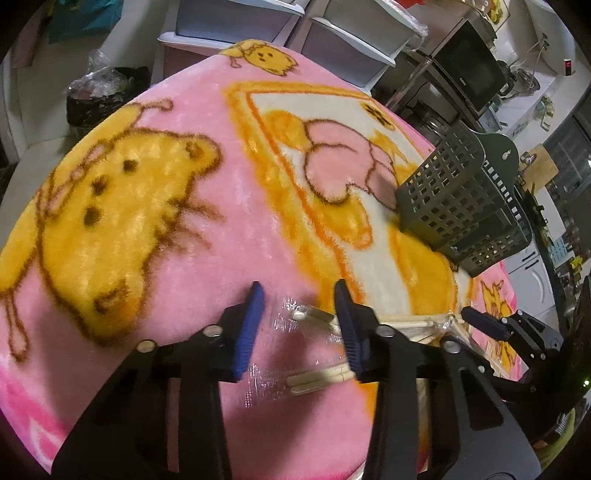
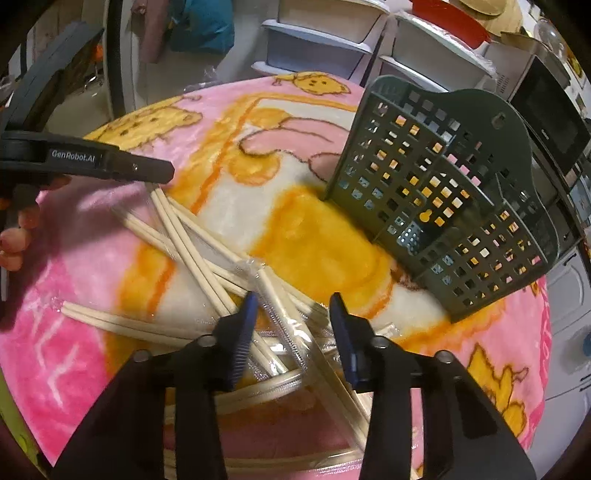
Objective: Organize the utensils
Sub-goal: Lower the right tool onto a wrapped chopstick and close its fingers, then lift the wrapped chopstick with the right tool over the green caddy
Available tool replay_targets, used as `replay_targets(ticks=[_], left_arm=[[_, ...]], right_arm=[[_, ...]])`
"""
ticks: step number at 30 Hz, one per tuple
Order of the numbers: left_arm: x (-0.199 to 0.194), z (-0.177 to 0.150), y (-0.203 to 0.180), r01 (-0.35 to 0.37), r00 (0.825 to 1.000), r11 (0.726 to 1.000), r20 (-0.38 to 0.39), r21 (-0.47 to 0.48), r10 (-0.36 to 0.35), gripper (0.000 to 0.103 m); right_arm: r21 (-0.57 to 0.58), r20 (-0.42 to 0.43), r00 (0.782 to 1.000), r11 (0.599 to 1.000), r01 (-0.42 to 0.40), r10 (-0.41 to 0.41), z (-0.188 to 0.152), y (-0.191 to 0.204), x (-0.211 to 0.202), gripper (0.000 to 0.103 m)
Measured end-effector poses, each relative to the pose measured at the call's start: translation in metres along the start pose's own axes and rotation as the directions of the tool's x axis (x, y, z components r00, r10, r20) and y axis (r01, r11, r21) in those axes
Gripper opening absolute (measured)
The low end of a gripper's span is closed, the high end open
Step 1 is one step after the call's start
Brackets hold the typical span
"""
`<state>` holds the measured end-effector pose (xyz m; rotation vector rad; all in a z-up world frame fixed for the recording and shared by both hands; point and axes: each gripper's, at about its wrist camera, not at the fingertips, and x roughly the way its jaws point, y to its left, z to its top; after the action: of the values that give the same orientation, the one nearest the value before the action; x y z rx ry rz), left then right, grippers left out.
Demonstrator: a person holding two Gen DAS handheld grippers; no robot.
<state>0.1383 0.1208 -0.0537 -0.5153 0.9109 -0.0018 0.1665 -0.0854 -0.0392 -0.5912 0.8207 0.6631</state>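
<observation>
Several pairs of pale wooden chopsticks in clear wrappers (image 2: 184, 236) lie crisscrossed on a pink and yellow cartoon blanket (image 2: 74, 350). My right gripper (image 2: 294, 299) hovers over the pile, blue pads apart, with wrapped pairs (image 2: 273, 295) lying between and under them, not pinched. My left gripper (image 1: 299, 291) stands open over two wrapped chopstick ends (image 1: 314, 315), which sit between the pads without being squeezed. A dark green perforated utensil basket (image 2: 443, 199) rests tilted on the blanket to the right, also seen as the basket (image 1: 461, 199) in the left wrist view.
White storage drawers (image 1: 236, 18) and a black microwave (image 1: 469, 70) stand behind the table. A black bag-lined bin (image 1: 99, 96) sits at the far left. A person's fingers (image 2: 18, 236) hold the left gripper's handle at the left edge.
</observation>
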Motion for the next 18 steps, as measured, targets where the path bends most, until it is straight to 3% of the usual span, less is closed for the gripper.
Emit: replay_targets(ticks=[6, 11, 18], left_arm=[[0.000, 0.002, 0.002, 0.010, 1.000, 1.000, 0.003, -0.001, -0.010, 0.008], [-0.007, 0.006, -0.004, 0.024, 1.000, 0.999, 0.020, 0.029, -0.024, 0.004], [-0.031, 0.016, -0.020, 0.096, 0.993, 0.994, 0.068, 0.056, -0.100, 0.003]], right_arm=[[0.005, 0.031, 0.999, 1.000, -0.014, 0.014, 0.002, -0.002, -0.003, 0.007], [0.028, 0.085, 0.996, 0.999, -0.021, 0.019, 0.002, -0.007, -0.018, 0.006], [0.103, 0.157, 0.988, 0.994, -0.030, 0.014, 0.001, -0.024, -0.041, 0.006]])
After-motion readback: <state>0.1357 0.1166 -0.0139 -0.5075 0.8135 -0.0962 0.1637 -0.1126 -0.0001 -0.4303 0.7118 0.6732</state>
